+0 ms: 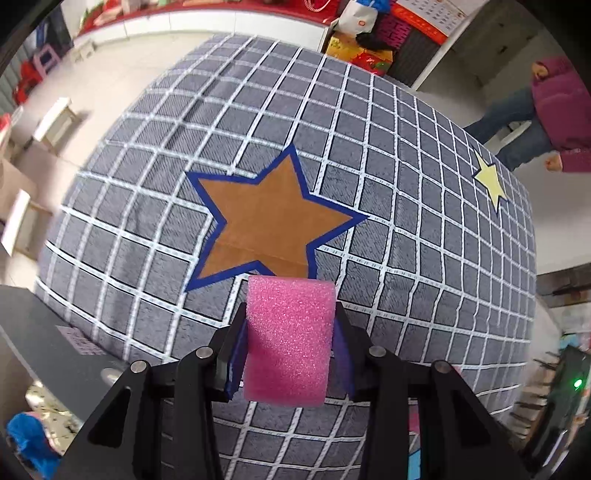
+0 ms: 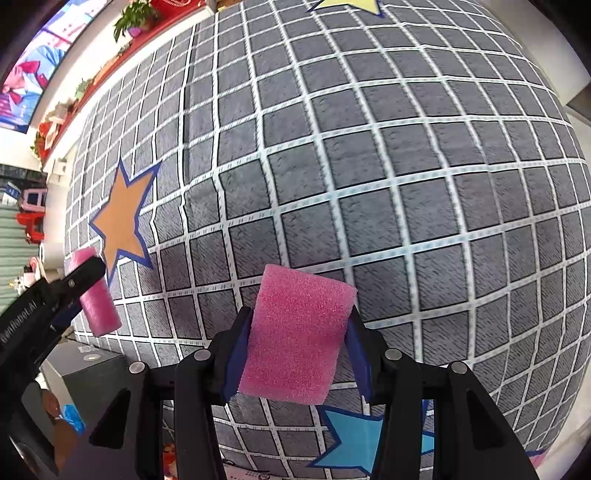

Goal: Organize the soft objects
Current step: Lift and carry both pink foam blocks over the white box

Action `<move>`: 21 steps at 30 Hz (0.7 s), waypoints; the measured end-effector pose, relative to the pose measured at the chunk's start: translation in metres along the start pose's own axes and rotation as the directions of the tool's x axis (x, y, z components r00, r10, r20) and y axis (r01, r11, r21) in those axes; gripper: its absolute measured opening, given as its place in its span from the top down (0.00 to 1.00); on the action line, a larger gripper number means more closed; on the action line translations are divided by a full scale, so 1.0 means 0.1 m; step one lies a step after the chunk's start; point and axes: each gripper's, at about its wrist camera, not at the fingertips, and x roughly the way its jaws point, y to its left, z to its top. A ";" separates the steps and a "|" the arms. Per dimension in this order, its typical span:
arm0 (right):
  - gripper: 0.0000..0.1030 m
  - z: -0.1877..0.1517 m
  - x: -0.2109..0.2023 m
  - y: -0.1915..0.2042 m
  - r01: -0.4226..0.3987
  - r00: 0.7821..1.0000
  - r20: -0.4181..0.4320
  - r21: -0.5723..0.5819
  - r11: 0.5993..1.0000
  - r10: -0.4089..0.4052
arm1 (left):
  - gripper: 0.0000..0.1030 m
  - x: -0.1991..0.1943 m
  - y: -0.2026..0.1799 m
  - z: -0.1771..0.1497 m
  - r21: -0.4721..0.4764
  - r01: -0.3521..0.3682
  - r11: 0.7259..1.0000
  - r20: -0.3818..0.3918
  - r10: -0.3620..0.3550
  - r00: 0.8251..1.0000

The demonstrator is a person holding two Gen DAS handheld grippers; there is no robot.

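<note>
Left gripper (image 1: 290, 332) clamps a pink foam roll (image 1: 290, 339) above the grid-patterned cloth (image 1: 406, 184); an orange star (image 1: 269, 221) lies at 12 o'clock, a yellow star (image 1: 491, 181) at 2, a bystander (image 1: 554, 110) beyond. Right gripper (image 2: 297, 339) pinches a second foam block (image 2: 297, 336). Only its view shows the blue star (image 2: 354, 439), partly hidden by the fingers.

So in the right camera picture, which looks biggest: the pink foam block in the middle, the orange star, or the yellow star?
1. Pink foam block, but it's held close to the camera, so it may only look biggest.
2. Orange star.
3. Yellow star, mostly cut off at the top edge, so its true size can't be judged.
</note>
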 end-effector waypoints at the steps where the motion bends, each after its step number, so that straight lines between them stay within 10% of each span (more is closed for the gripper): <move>1: 0.52 -0.01 -0.04 -0.04 0.000 1.000 0.003 0.004 1.000 0.000 | 0.57 -0.02 -0.04 -0.01 0.007 -0.002 1.000 0.002 0.002 1.000; 21: 0.52 -0.47 -1.04 0.11 -0.082 0.988 0.130 0.000 0.997 0.082 | 0.57 -0.70 0.24 -0.58 0.044 0.039 0.998 0.043 -0.040 0.998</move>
